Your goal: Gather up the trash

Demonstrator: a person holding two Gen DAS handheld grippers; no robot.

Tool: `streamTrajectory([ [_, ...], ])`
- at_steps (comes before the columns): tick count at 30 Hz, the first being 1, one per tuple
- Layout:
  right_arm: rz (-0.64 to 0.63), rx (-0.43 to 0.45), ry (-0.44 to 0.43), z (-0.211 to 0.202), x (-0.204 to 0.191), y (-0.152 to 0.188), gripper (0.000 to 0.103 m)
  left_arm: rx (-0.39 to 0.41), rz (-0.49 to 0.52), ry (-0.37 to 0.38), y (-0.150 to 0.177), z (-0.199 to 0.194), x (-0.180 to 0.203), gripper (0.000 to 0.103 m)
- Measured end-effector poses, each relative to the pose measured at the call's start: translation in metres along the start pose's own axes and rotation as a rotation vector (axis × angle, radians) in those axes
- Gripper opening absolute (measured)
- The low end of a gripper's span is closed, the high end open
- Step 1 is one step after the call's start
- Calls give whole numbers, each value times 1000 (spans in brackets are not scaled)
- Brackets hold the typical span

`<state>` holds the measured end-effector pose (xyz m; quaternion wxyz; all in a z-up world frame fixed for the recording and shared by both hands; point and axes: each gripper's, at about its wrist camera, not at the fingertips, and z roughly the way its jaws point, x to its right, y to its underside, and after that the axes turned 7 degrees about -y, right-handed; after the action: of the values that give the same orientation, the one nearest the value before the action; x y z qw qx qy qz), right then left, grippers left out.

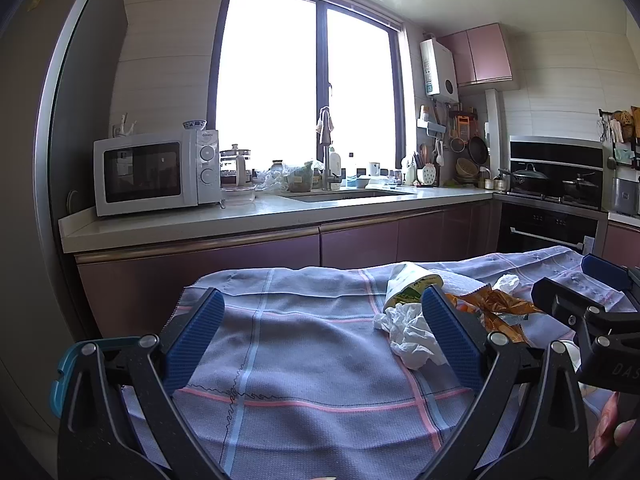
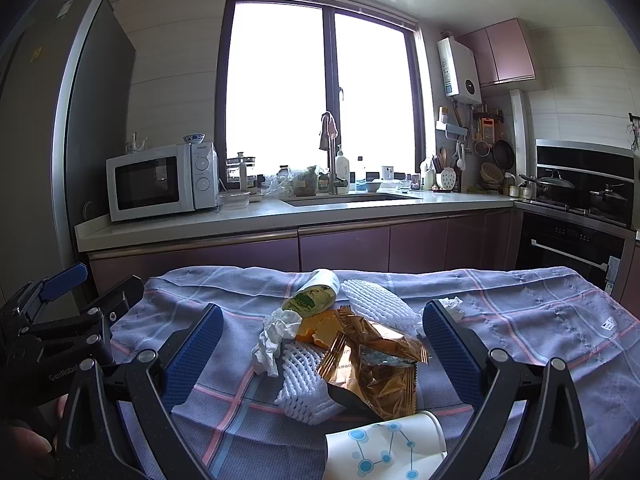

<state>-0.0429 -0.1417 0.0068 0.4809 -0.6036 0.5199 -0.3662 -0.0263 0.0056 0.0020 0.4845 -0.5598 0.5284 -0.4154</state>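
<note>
Setup: we see a table w/ a plaid cloth (image 2: 520, 312) in a kitchen; counter w/ microwave (image 2: 160, 182) and sink (image 2: 352, 199) behind, under a window.
L gripper (image 1: 320, 338): fingers spread wide, nothing between them but bare cloth. We log it as empty, hovering over the cloth's left part.
R gripper (image 2: 322, 350): fingers also spread wide, nothing gripped. Trash pile sits between and beyond the tips, not touching either pad.
Trash, pile: orange foil wrapper (image 2: 372, 360) on top, lying over a white foam net (image 2: 304, 384); 2nd foam net (image 2: 376, 300) just behind.
Trash, tissue: crumpled tissue (image 2: 272, 340) at pile's left edge, touching the wrapper side; small tissue scrap (image 2: 450, 304) near R gripper's right fingertip.
Trash, cup: green-print cup (image 2: 314, 294) on its side at back of pile.
Trash, near: white paper cup w/ blue dots (image 2: 384, 448) on its side, closest to R cam.
X-view: from L cam, R gripper is at far right, just beside the pile.
</note>
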Motion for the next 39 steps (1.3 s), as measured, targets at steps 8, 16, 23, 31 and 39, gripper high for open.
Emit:
streamTrajectory([
  [8,2,-1,-1,-1,1,0,96,-8,7,7,1,0,4,97],
  [16,16,-29,-6,-6,14,2,96,-46,32,67,4,6,12,97],
  [23,58,-139,19,-10,48,22,96,-166,109,211,16,23,35,97],
  [31,233,-301,-100,3,81,55,95,-312,192,311,26,63,67,97],
  [39,325,-328,-212,0,91,63,59,-460,229,324,32,125,87,86],
])
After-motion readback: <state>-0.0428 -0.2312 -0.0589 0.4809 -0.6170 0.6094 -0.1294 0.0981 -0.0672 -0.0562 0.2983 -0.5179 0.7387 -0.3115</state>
